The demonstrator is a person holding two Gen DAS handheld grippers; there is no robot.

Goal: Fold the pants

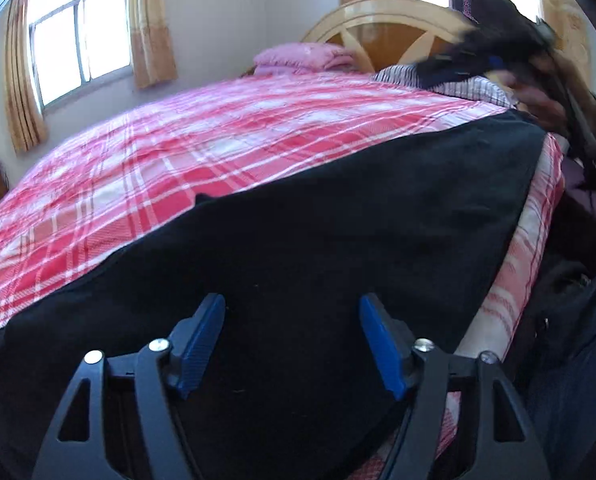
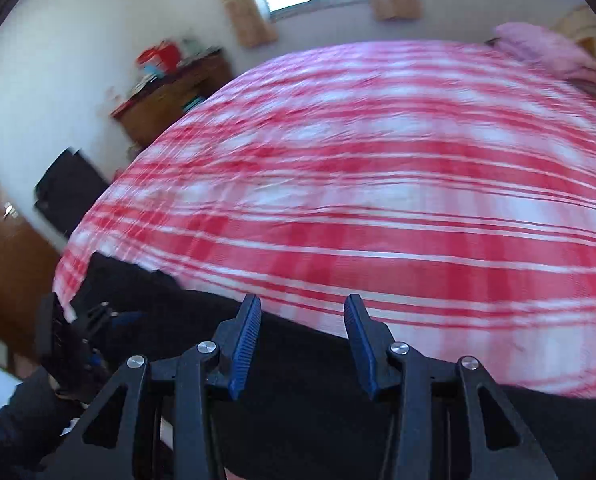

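Black pants [image 1: 298, 220] lie spread flat along the near edge of a bed, and show as a dark band in the right wrist view [image 2: 298, 364]. My left gripper [image 1: 291, 300] hovers just over the cloth, open, with nothing pinched between its blue pads. My right gripper [image 2: 302, 300] is open too, above the pants' far edge where it meets the bedspread; that view is motion-blurred. In the left wrist view the right gripper [image 1: 498, 60] is a dark blur at the upper right, held by a hand [image 1: 538, 100]. The left gripper [image 2: 94, 328] appears at the lower left of the right wrist view.
The bed has a red-and-white plaid cover [image 1: 218, 132]. A pink folded blanket [image 1: 298, 58] and a striped cloth [image 1: 478, 84] lie by the wooden headboard [image 1: 378, 20]. A cluttered wooden dresser [image 2: 170, 92] stands past the bed's far corner.
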